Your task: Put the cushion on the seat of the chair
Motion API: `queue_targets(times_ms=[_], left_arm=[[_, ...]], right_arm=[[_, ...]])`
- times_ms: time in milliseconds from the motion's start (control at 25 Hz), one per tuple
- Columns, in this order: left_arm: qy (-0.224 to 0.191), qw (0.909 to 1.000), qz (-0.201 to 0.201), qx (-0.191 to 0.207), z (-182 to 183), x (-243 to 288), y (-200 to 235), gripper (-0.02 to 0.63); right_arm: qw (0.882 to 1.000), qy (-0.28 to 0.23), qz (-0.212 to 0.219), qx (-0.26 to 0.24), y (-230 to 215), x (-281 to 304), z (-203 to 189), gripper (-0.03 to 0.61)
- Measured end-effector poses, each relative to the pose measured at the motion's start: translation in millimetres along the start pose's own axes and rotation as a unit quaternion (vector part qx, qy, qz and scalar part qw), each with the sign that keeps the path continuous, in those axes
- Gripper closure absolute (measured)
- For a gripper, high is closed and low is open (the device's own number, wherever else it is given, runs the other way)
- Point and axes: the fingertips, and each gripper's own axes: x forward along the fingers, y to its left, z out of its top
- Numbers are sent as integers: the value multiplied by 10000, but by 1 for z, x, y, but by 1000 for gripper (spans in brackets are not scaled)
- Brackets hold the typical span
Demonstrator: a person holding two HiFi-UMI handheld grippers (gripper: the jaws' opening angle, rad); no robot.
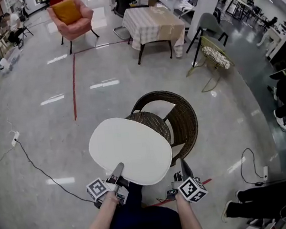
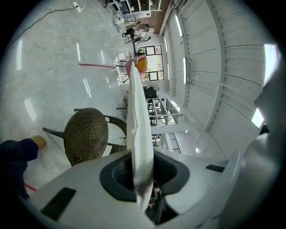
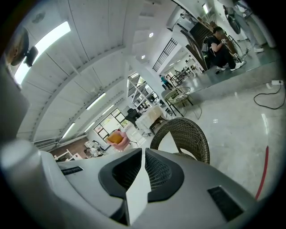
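Clamping the flat white oval cushion by its near edge with left hand-held gripper and right hand-held gripper alike, holding it level over the front edge of the dark woven wicker chair seat. Lifted, not yet set down — left to do: lowering, releasing.

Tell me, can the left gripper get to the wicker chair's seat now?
Probably yes: the left gripper, shut on the cushion, is near the wicker chair, and nothing stands between it and the seat.
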Motion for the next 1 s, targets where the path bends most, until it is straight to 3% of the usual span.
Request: queue_targets(times_ms=[840,1000], left_arm=[[661,9977,99,-86,51,123,26,537],[852,9956,377,-46,56,143,34,537]], right_arm=[[9984,303,-403,257,-19,99,1,558],[9978,280,-500,321,-25,114,4,558]])
